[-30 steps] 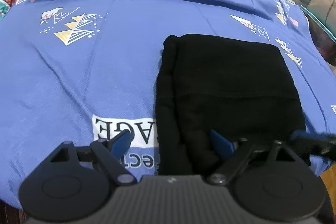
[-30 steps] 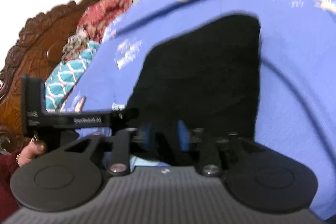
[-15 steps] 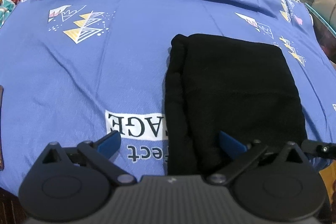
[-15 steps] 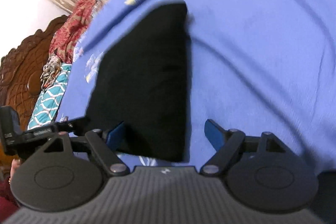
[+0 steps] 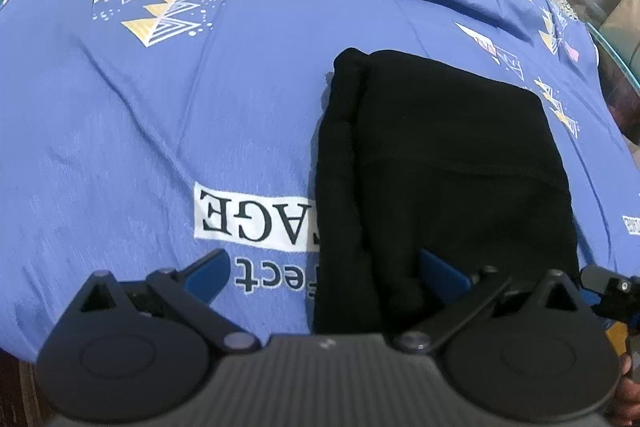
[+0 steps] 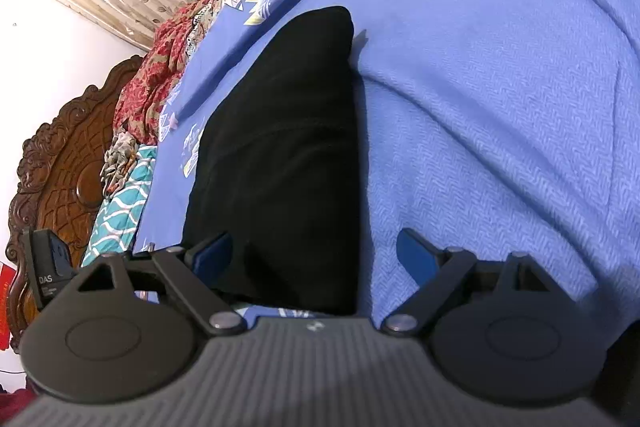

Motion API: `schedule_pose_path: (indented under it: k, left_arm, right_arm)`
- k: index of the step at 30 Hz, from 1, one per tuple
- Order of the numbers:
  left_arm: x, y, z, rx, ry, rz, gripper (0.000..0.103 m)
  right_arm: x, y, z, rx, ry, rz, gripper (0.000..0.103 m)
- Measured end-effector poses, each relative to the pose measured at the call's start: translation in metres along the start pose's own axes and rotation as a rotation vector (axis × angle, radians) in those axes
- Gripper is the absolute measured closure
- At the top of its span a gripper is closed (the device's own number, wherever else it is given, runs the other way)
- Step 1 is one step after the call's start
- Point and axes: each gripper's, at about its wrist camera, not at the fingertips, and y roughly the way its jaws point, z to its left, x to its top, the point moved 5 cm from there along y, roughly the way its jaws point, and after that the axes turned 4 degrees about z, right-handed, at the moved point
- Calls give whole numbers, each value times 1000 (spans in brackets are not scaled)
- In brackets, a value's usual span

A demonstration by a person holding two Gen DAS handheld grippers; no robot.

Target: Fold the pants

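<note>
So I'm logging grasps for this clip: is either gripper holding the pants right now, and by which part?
Nothing is held. The left gripper and right gripper both have their jaws open, and the folded black pants lie free on the blue bedsheet.

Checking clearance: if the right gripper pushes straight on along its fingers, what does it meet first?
Most likely the pants: their near edge lies between the open fingers of the right gripper, over the blue sheet. Height above them is unclear.
</note>
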Motion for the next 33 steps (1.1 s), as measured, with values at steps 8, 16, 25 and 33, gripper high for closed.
schedule_pose_path:
  k: [8,16,25,33]
  left_arm:
    - [1,-5,8,-71,-17,-6,0]
    - [10,-21,20,-183,-69,-30,0]
    - [28,16,3,-229,-82,49,0]
    - [20,36,-4,-287,-91,97,0]
  right_arm:
    - [1,-1,-1,-6,-2,0,12]
    - [1,-1,-1,-7,-2,-3,11]
    - [2,-2,0,-12,-12,-4,10]
    - [8,8,18,-59,-117,-17,11]
